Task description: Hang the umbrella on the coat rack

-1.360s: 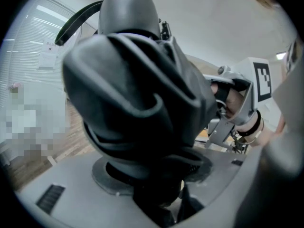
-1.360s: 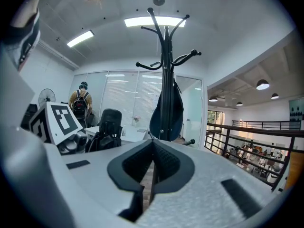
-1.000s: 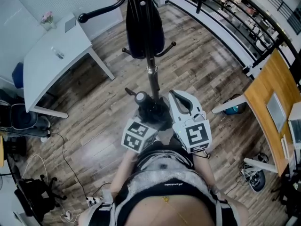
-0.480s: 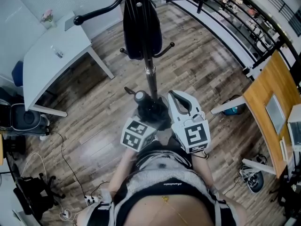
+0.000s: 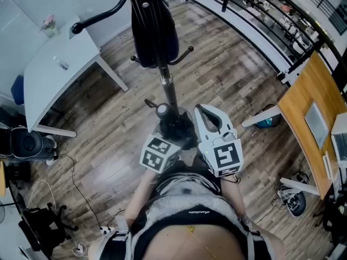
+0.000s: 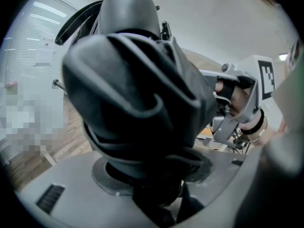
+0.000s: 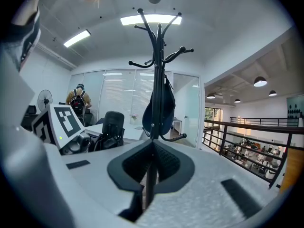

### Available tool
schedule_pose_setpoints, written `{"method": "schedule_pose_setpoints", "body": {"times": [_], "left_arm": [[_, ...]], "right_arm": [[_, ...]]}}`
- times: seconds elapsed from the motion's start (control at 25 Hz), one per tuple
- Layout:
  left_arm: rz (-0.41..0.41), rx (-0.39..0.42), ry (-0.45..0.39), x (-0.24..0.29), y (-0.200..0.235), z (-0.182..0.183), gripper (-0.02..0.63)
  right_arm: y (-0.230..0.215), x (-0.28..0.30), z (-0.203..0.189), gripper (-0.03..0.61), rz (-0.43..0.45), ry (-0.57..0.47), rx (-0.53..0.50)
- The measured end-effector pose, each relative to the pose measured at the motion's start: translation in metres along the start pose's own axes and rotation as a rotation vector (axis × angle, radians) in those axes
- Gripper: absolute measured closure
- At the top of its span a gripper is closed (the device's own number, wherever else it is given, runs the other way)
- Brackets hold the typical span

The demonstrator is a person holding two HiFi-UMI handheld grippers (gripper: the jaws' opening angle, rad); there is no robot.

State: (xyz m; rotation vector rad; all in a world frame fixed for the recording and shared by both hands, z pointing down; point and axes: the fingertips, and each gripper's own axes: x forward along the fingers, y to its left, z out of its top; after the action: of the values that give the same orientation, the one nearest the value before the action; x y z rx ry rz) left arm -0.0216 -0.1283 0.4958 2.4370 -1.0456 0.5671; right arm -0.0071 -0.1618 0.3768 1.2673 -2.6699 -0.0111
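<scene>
Two grippers sat low in the middle of the head view, just beside each other. The left gripper point(image 5: 169, 138) was clamped on the folded black umbrella point(image 5: 174, 128), whose rounded end pointed up the frame toward the coat rack point(image 5: 168, 88). The right gripper point(image 5: 205, 114) had its jaws together on nothing. The umbrella was well apart from every hook.

The likely trouble was the grip. It bore on soft, bunched canopy fabric, so the umbrella could slide or twist between the jaws when raised. A dark bag point(image 5: 154, 34) hung on the rack's lower part, so a careless reach might snag it or rock the pole. No loop or strap showed, so catching a hook could take more than one try.

The left gripper view showed little but fabric folds packed between the pads, with the other gripper at its right edge. Only the right gripper view showed the rack's full height and its free upper hooks point(image 7: 183, 51), which the head view cut off at its top edge
</scene>
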Motion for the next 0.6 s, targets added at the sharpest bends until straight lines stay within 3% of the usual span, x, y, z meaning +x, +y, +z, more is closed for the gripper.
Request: {"method": "schedule_pose_setpoints", "body": {"times": [0.6], "left_arm": [[-0.016, -0.021, 0.039, 0.026, -0.009, -0.011, 0.37]], "right_arm": [[-0.023, -0.011, -0.007, 0.574, -0.03, 0.027, 0.011]]}}
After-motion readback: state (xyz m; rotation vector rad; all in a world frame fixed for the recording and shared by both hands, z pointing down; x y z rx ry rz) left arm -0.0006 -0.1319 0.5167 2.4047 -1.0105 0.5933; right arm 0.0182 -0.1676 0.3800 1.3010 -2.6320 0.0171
